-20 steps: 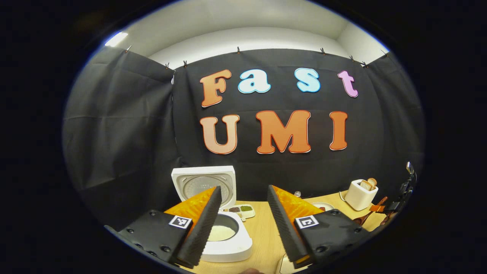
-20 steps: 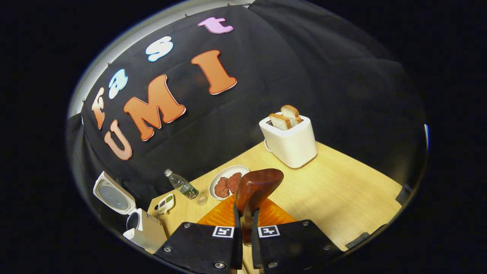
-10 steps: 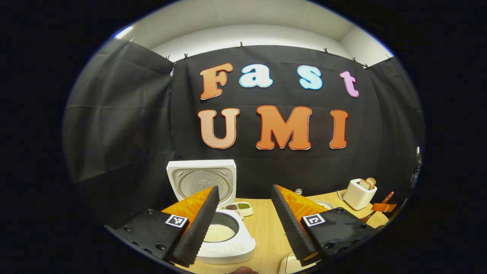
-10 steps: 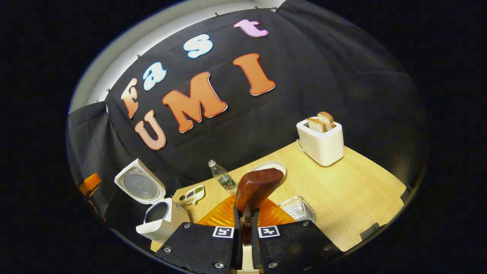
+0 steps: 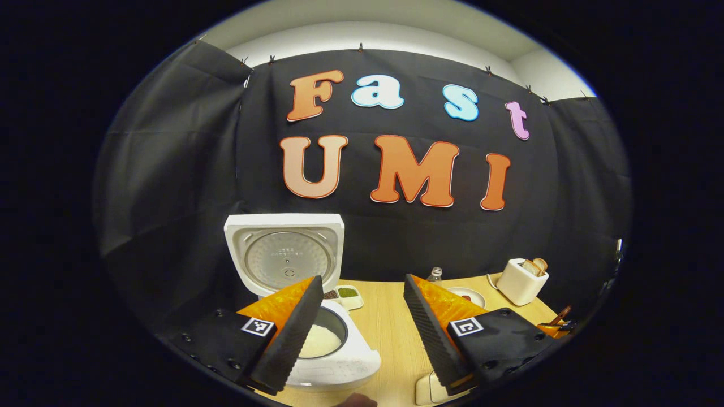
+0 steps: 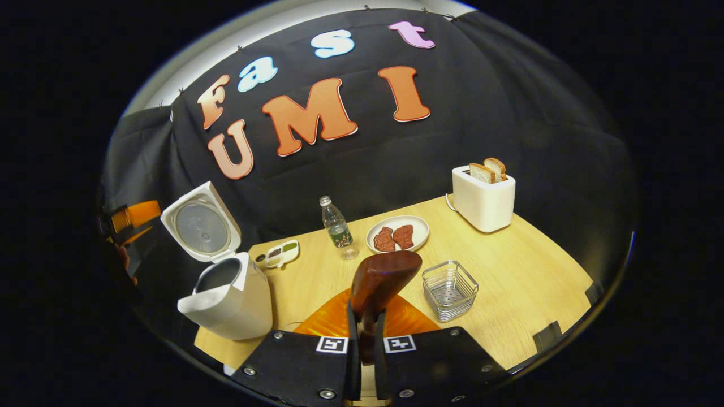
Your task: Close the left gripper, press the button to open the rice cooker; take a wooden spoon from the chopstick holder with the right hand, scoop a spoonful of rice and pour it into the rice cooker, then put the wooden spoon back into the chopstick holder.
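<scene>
The white rice cooker [image 5: 339, 362] stands with its lid [image 5: 284, 261] up and white rice in the pot [image 5: 319, 341]. My left gripper [image 5: 362, 281] is open above the cooker's right side and holds nothing. My right gripper [image 6: 365, 310] is shut on the handle of the dark wooden spoon [image 6: 386, 276], whose bowl points forward over the table. The wire chopstick holder [image 6: 449, 289] stands just right of the spoon, and the open cooker [image 6: 229, 302] is to the left. The spoon [image 5: 557, 316] also appears at the far right of the left gripper view.
On the wooden table [image 6: 509, 271] stand a water bottle [image 6: 337, 227], a plate of meat [image 6: 397, 234], a toaster with bread [image 6: 483, 195] and a small condiment dish [image 6: 280, 254]. A white object [image 5: 430, 389] lies under my left gripper's right finger.
The right gripper view has swung so that the cooker and the wire holder now sit fully in sight, spoon still gripped. The left gripper view has tilted down, and the cooker looks larger.
</scene>
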### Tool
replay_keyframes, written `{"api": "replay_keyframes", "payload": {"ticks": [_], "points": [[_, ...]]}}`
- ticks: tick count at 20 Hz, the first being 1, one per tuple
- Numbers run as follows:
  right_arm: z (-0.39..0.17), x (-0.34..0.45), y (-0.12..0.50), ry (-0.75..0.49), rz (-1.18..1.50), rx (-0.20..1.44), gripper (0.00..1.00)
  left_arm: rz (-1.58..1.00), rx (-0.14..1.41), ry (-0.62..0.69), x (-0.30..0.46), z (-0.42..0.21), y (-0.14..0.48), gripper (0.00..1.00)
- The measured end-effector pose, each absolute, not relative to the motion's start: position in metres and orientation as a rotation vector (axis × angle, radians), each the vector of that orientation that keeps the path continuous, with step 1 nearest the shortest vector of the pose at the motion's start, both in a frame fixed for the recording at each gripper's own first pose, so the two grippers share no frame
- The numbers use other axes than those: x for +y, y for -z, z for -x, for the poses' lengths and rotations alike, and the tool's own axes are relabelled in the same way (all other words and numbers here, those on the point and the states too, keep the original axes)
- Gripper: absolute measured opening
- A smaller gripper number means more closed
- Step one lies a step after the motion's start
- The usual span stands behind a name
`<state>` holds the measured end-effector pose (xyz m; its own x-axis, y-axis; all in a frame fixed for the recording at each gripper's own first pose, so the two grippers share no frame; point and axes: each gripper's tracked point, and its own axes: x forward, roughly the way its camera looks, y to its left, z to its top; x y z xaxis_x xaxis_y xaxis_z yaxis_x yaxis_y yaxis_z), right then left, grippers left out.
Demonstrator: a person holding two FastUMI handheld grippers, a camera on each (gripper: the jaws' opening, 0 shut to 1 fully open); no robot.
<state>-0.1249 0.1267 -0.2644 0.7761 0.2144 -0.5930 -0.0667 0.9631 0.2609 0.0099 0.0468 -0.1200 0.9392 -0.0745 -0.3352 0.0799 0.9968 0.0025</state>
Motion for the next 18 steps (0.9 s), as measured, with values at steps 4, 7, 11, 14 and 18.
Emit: {"api": "replay_keyframes", "payload": {"ticks": [4,7,11,14,18], "points": [[0.132,0.143,0.284,-0.148,-0.019,0.646,0.09,-0.024,0.372,0.126,0.042,-0.012,0.133,0.97],[0.138,0.153,0.297,-0.132,0.133,0.622,0.09,-0.036,0.384,0.149,0.039,-0.013,0.14,0.97],[0.145,0.16,0.311,-0.096,0.293,0.545,0.09,-0.05,0.42,0.186,0.041,-0.013,0.155,0.97],[0.152,0.164,0.321,-0.076,0.342,0.523,0.09,-0.011,0.433,0.195,0.044,-0.015,0.159,0.97],[0.165,0.184,0.34,-0.09,0.281,0.553,0.09,-0.012,0.427,0.204,0.046,-0.016,0.158,0.97]]}}
